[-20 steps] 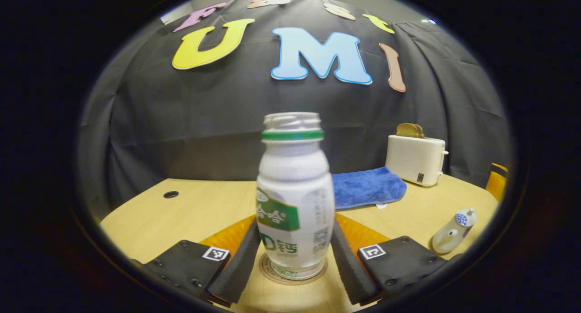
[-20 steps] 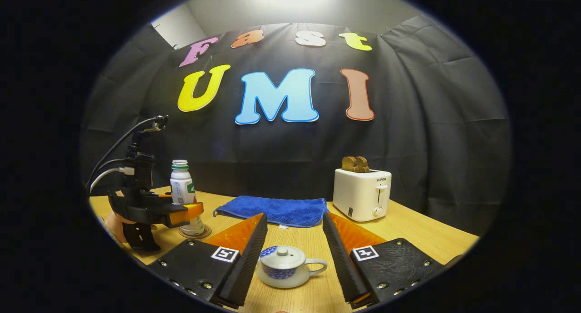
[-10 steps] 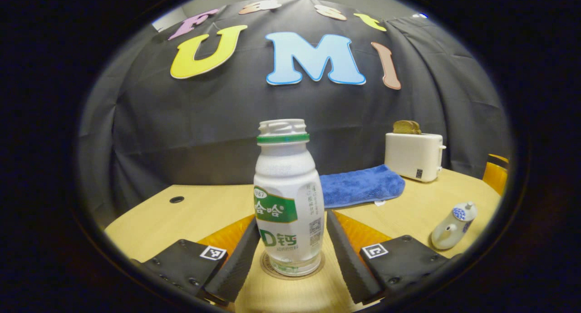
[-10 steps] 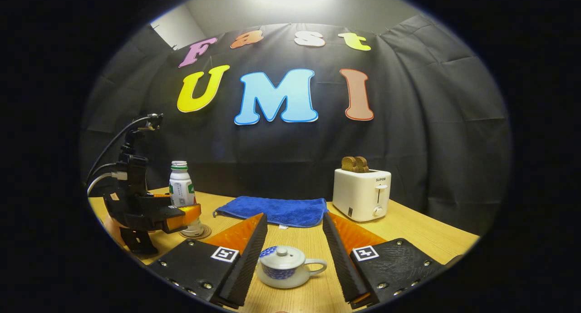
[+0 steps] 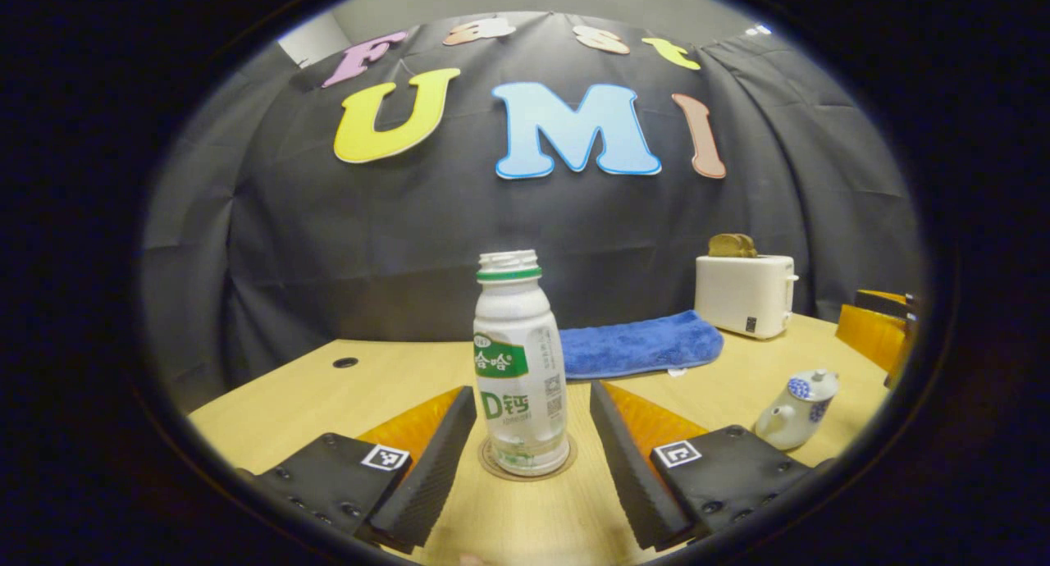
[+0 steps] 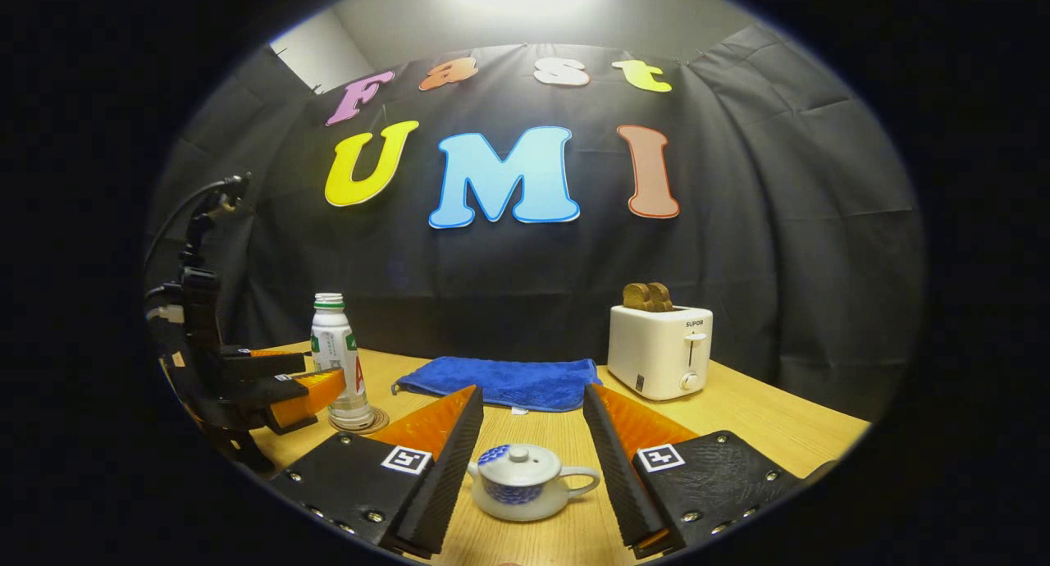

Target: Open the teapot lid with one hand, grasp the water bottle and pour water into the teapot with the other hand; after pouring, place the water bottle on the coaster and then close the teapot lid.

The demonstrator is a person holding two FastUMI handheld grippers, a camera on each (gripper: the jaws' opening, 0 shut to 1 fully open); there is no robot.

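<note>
Bottle (image 5: 520,377) stands upright on the coaster (image 5: 490,466), uncapped, near the table's (image 5: 287,394) left part. Left gripper (image 5: 531,435) is spread wide, fingers either side of the bottle, not touching. Right gripper (image 6: 525,435) is likewise spread, flanking the teapot (image 6: 525,494) without contact; lid (image 6: 518,463) is seated. Open tabletop lies between bottle and teapot. Behind: blue towel (image 6: 504,382) and toaster (image 6: 660,350) near the back edge.

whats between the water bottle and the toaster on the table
A blue towel lies between the water bottle and the toaster, flat on the table near the back wall; this shows in the right gripper view.
</note>
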